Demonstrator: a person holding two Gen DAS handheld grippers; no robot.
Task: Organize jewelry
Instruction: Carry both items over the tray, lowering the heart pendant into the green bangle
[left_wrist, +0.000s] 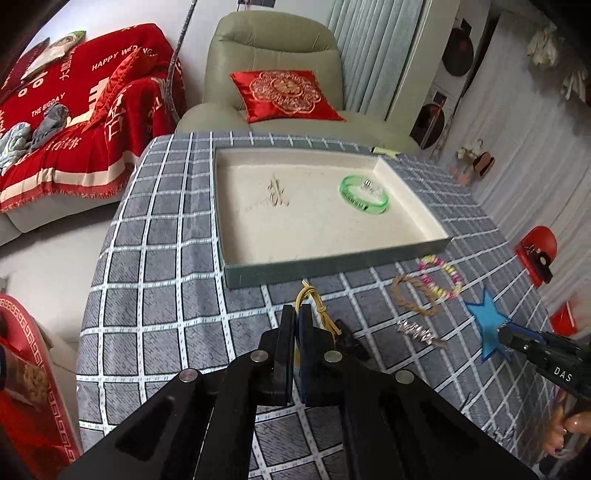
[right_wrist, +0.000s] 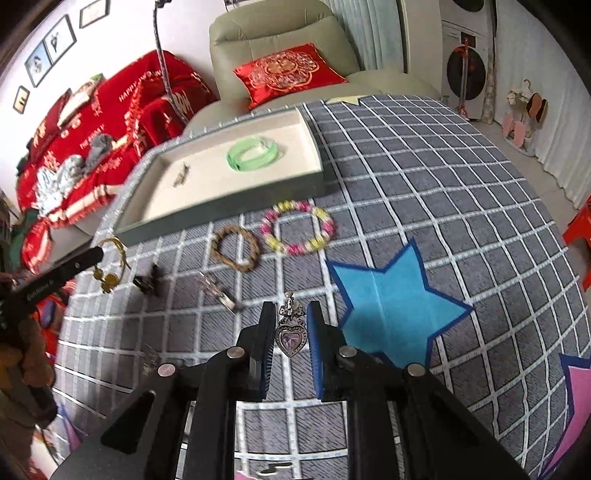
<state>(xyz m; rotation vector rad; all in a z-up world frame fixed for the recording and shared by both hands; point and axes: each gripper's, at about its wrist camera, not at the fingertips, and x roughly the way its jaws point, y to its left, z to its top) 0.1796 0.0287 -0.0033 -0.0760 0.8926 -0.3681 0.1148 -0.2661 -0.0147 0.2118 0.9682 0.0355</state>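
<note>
A yellow cord bracelet (left_wrist: 312, 299) is pinched in the tightly closed left gripper (left_wrist: 297, 314), just off the tray's (left_wrist: 332, 264) near edge. A heart pendant (right_wrist: 290, 334) is clamped between the right gripper's (right_wrist: 290, 325) fingers, above the checked tablecloth (right_wrist: 424, 155) beside the blue star (right_wrist: 391, 306).

Both grippers were matte black w/ blue-edged finger pads (right_wrist: 316, 347) & round silver pivot screws (left_wrist: 259, 356). White lettering "DAS" marked the right gripper (left_wrist: 504, 334); left gripper (left_wrist: 297, 314) looked identical.
</note>
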